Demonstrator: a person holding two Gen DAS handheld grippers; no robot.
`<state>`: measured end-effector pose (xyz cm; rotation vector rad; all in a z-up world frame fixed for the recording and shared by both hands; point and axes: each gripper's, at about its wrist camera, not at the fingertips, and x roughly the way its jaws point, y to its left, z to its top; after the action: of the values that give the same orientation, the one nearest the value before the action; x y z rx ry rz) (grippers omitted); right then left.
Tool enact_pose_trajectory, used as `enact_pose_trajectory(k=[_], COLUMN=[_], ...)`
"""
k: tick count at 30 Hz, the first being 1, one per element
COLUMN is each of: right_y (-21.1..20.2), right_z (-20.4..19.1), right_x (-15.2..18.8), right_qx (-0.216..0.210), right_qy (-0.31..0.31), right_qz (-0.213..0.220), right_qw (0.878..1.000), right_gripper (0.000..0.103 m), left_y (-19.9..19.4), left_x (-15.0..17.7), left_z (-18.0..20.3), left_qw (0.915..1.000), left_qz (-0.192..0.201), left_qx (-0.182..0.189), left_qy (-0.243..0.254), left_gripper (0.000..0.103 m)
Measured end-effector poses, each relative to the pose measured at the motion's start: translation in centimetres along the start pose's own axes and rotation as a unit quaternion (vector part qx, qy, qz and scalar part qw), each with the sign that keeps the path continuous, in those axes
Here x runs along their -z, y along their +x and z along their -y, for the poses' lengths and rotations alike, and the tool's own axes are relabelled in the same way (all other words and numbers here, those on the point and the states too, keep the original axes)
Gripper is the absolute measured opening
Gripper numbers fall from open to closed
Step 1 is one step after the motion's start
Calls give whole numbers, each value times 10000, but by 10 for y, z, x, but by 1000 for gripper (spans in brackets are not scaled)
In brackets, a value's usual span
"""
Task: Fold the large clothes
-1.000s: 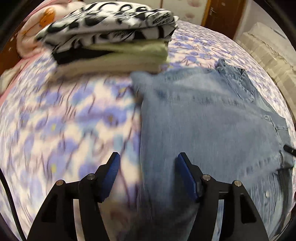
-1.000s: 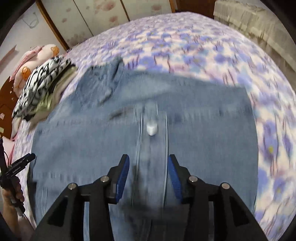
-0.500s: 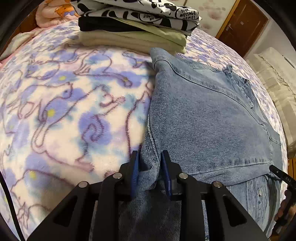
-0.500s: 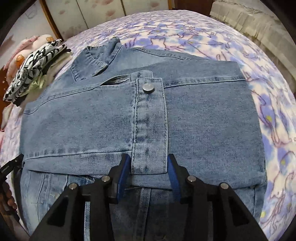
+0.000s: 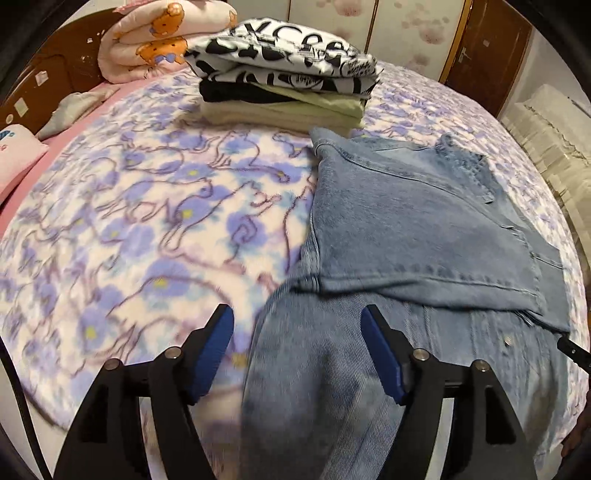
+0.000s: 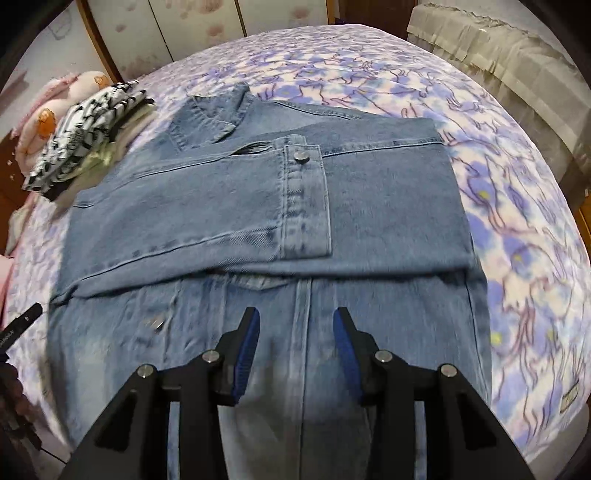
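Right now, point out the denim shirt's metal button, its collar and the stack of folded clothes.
metal button [image 6: 302, 156]: right wrist view, its face.
collar [image 6: 207, 120]: right wrist view, left flap.
stack of folded clothes [image 5: 284, 70]: left wrist view, patterned top garment.

Ahead of the grippers a bed under a purple floral blanket [image 5: 155, 206] fills the room, with a dark wooden headboard [image 5: 48, 85] far left, pale floral wardrobe panels [image 5: 406, 26] and a brown door [image 5: 487, 55] beyond, and a lace-covered cabinet [image 6: 491, 55] to the right.
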<state>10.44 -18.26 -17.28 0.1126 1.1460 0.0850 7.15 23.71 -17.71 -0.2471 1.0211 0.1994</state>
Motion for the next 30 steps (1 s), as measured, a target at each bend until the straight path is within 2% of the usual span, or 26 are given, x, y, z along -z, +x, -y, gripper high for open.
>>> enact_pose_trajectory(k=[7, 14, 15, 16, 18, 24, 30], right_y=[-46, -92, -97, -100, -107, -119, -110], right_z=[-3, -4, -4, -3, 0, 13, 33], right_x=[20, 45, 49, 53, 61, 83, 96], right_qx=[-229, -419, -440, -461, -482, -343, -86], right_qy=[-70, -368, -411, -440, -491, -666, -779], right_qz=[260, 605, 603, 611, 684, 639, 347], right_qw=[9994, 9966, 9964, 9961, 9953, 9951, 9963], right_gripper=[42, 43, 50, 62, 75, 75, 75], left_y=[-52, -93, -97, -101, -108, -113, -92], left_x=[29, 58, 62, 66, 73, 94, 112], left_z=[2, 11, 12, 13, 14, 13, 1], left_qw=[9996, 9978, 9976, 9974, 9970, 9967, 9970], left_qz=[27, 252, 269, 286, 321, 262, -111], left_qx=[194, 216, 214, 210, 206, 208, 112], left_qy=[221, 566, 593, 622, 679, 740, 762], left_gripper=[74, 77, 77, 77, 77, 78, 78])
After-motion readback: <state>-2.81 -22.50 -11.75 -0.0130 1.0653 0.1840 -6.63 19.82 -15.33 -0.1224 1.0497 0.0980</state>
